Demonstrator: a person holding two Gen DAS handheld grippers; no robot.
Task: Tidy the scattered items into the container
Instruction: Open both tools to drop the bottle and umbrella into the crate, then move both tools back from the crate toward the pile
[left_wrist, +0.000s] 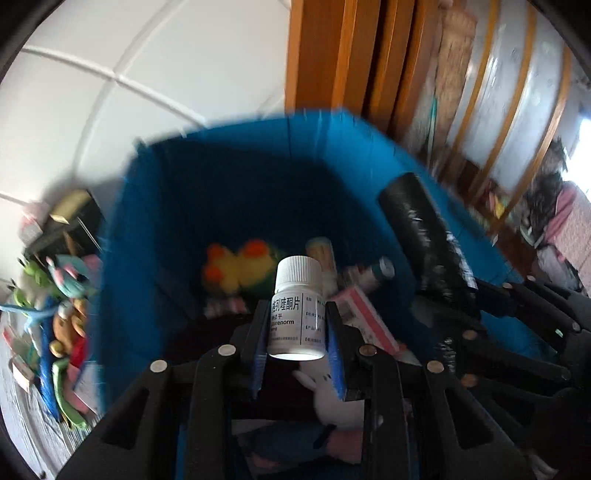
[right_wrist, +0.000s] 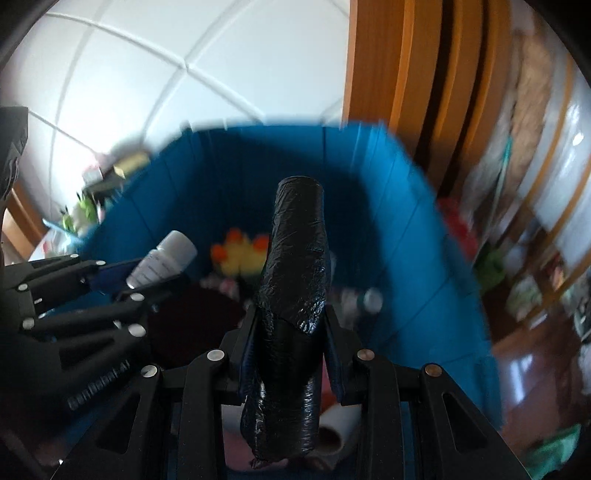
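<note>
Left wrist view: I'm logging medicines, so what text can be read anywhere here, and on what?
"列喹酮片" on the white bottle held in the left tongs; the first character is cut off.
"renorm" below it on the same label; its start is hidden.
Small print on the label's right side: too small to read.
Pink box in the blue bin: print blurred, unreadable.
Black roll in the right tongs: no text.
</note>
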